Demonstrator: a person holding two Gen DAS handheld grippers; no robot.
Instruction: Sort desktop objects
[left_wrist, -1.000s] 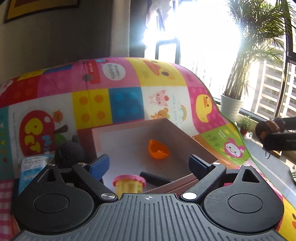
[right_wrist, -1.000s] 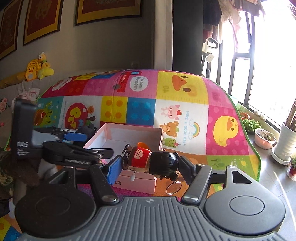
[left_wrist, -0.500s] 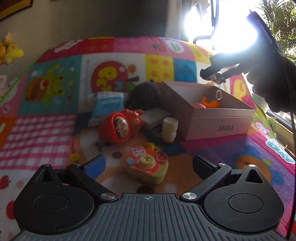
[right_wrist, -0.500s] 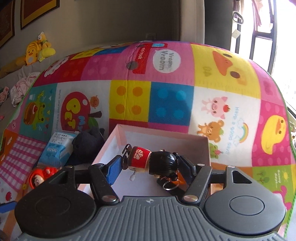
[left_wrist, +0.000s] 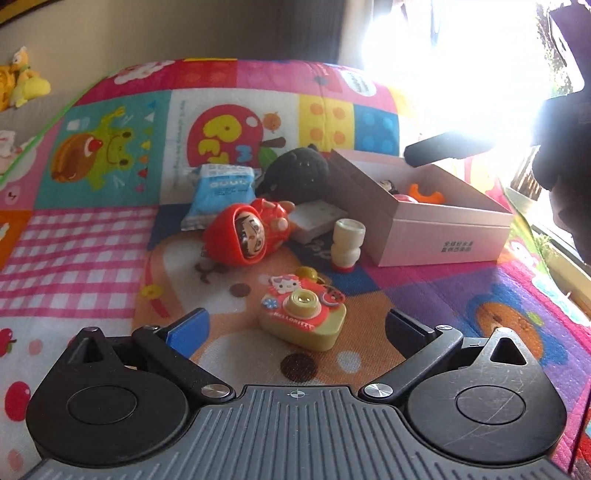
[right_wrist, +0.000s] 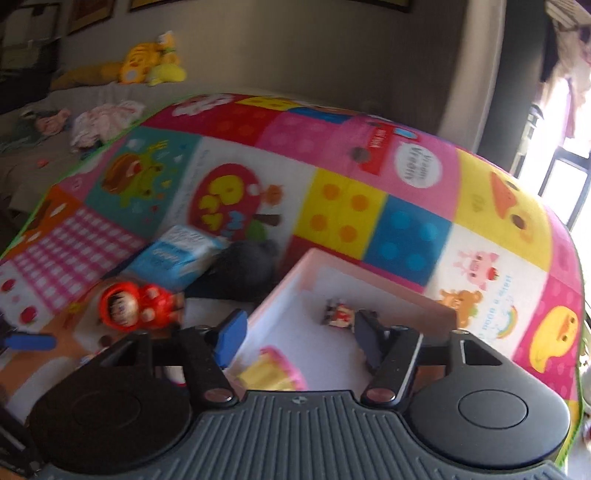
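The left claw (left_wrist: 293, 330) is hanging with its jaws wide apart and empty, low over the colourful patchwork play mat (left_wrist: 74, 236), lined up on the yellow and pink toy camera (left_wrist: 303, 319) lying just ahead. The risk is that a finger is nudging the camera instead of straddling it, sliding it toward the small cream bottle-shaped toy (left_wrist: 347, 242), which is standing upright and likely tippy. The right claw (right_wrist: 295, 332) is also spread and empty above the open pink cardboard box (right_wrist: 288, 280), where a small red and black figurine (right_wrist: 338, 313) is lying. Room is open nearside; the box wall is crowding the right.
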